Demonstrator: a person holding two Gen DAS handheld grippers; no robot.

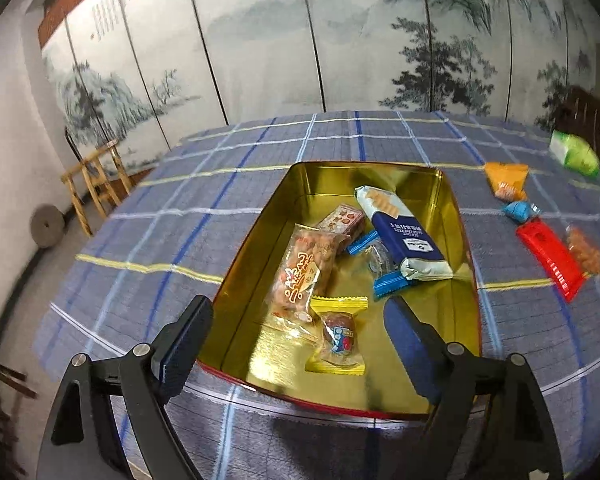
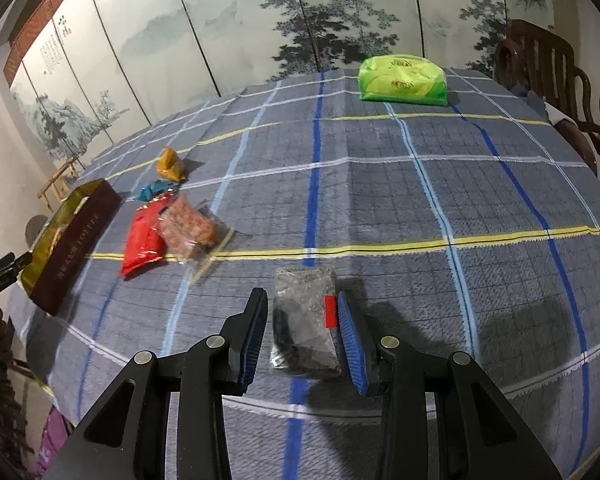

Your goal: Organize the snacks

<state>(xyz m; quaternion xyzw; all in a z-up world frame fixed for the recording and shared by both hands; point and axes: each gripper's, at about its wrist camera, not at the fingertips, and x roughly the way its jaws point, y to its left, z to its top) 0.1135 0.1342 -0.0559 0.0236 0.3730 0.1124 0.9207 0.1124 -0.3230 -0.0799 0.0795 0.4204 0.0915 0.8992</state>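
A gold-lined tin box (image 1: 256, 240) with a red rim sits on the plaid tablecloth; it also shows in the right wrist view (image 2: 74, 240). Inside lie a peanut bag (image 1: 300, 272), a yellow-wrapped candy (image 1: 338, 334), a blue biscuit pack (image 1: 400, 236) and a small brown box (image 1: 340, 222). My left gripper (image 1: 296, 340) is open and empty above the tin's near end. My right gripper (image 2: 302, 332) is open, its fingers on either side of a dark clear-wrapped packet (image 2: 304, 316) lying on the cloth. I cannot tell whether the pads touch it.
Loose snacks lie right of the tin: a red packet (image 2: 144, 240), a clear bag of nuts (image 2: 192, 232), a blue candy (image 2: 156, 190), an orange packet (image 2: 170, 164) and a green pack (image 2: 402, 80) at the far edge. Dark wooden chairs (image 2: 552, 64) stand at the right.
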